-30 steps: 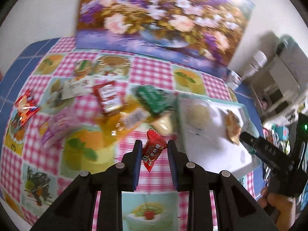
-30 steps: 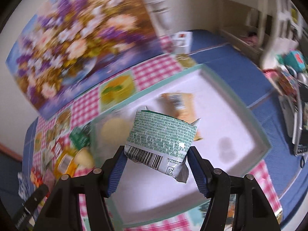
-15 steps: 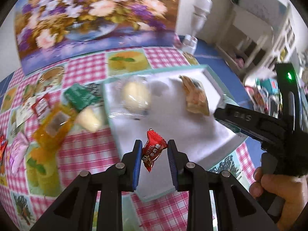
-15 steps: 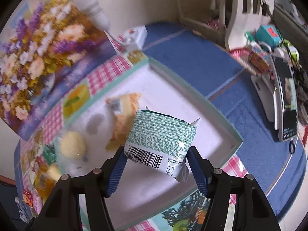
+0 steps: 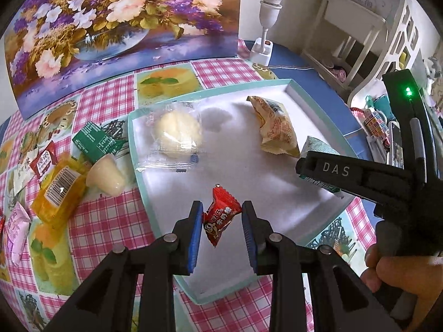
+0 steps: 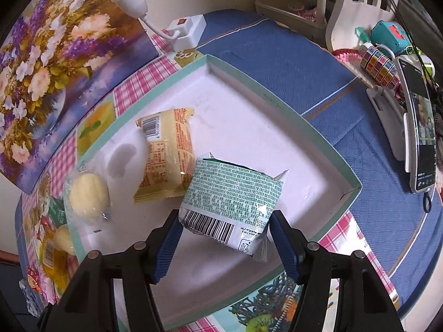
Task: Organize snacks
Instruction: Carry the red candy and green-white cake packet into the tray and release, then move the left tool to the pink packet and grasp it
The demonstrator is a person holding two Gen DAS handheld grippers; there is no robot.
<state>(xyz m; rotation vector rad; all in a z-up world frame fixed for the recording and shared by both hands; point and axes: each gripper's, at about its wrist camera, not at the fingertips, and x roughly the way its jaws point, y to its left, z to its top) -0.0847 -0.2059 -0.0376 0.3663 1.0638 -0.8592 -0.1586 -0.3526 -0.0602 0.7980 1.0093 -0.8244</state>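
Observation:
A red candy (image 5: 220, 218) hangs between the blue pads of my left gripper (image 5: 222, 207), just above the near part of the white tray (image 5: 249, 177). The pads still touch the wrapper on both sides while the jaws are opening. My right gripper (image 6: 225, 221) is shut on a green-and-white snack packet (image 6: 232, 191), held low over the tray (image 6: 277, 96) near its right side. One black finger (image 5: 332, 168) of it shows in the left wrist view. A yellow packet (image 6: 166, 155) and a clear-wrapped pale bun (image 6: 87, 196) lie in the tray.
Loose snacks lie on the checked cloth left of the tray: a green packet (image 5: 94, 144), a jelly cup (image 5: 106, 177), an orange-yellow packet (image 5: 59, 191) and a pink one (image 5: 16, 227). A flower painting (image 5: 110, 27) stands behind. A phone on a stand (image 6: 420, 138) is at the right.
My left gripper carried the red candy from over the loose snacks to over the tray. The right gripper sank toward the tray with the green-and-white packet still in it.

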